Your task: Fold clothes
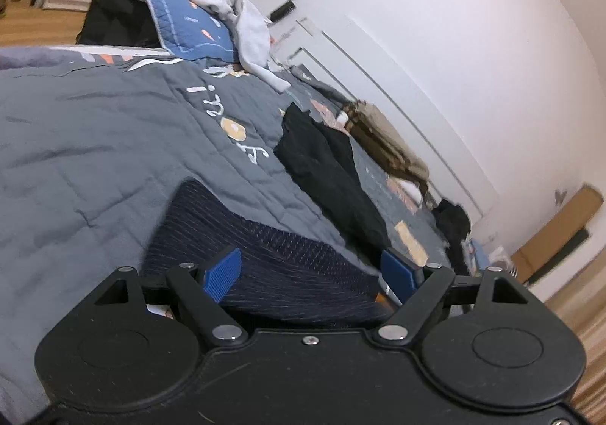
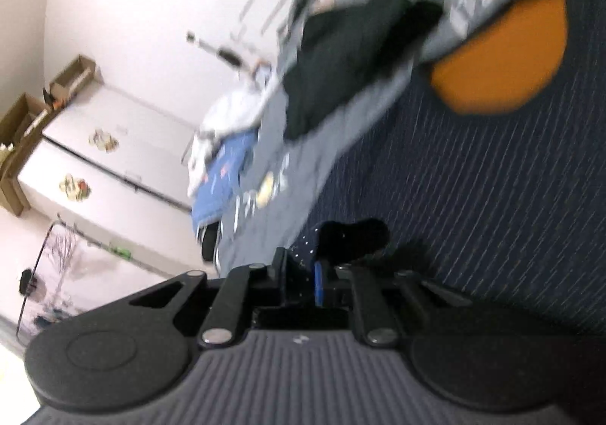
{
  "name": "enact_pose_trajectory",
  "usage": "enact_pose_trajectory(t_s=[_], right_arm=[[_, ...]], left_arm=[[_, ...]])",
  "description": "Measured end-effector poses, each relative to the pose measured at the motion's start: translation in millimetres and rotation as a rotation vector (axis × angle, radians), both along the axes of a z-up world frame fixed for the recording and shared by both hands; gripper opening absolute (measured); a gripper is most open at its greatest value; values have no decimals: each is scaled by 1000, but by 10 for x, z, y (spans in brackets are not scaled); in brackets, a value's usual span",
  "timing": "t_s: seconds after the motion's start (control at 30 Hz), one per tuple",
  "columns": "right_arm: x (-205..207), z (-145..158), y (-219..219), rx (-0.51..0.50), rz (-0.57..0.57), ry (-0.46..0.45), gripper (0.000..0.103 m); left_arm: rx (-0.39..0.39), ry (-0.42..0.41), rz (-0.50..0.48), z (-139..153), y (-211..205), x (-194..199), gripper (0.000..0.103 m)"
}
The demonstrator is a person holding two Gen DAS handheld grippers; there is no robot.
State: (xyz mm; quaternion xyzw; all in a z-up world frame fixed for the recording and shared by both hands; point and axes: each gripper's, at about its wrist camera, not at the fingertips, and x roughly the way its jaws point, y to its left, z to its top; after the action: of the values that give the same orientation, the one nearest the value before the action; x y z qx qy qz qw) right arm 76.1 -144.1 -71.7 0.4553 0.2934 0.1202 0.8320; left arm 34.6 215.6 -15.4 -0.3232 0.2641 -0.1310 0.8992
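Navy shirt (image 1: 272,254) on bed (image 1: 94,129); left gripper (image 1: 314,273) jaws released over it, right gripper (image 2: 303,273) jaws clenched on its fabric.

Right gripper (image 2: 308,266): jaws closed, pinching edge of dark navy ribbed garment (image 2: 473,197). Garment spreads right and far. Orange round patch (image 2: 503,53) far right. Black crumpled clothing (image 2: 348,57) beyond, on grey quilt (image 2: 299,160). Frame blurred.

Two black garments (image 1: 333,167), one navy garment (image 1: 272,254)
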Motion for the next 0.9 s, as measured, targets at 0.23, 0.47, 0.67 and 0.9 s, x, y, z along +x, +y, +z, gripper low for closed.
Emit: enact_pose_trajectory(t_s=[0.23, 0.47, 0.67, 0.9], right_arm=[[-317, 384, -1140, -135, -191, -54, 13], [-559, 94, -2026, -261, -321, 7, 13], [-545, -339, -2272, -232, -307, 80, 13], [-667, -169, -2514, -179, -411, 6, 13]], left_arm=[[141, -14, -97, -90, -417, -10, 80], [459, -67, -172, -289, -978, -85, 81], [856, -195, -234, -554, -1480, -156, 81], [1203, -306, -319, -894, -1942, -141, 81]])
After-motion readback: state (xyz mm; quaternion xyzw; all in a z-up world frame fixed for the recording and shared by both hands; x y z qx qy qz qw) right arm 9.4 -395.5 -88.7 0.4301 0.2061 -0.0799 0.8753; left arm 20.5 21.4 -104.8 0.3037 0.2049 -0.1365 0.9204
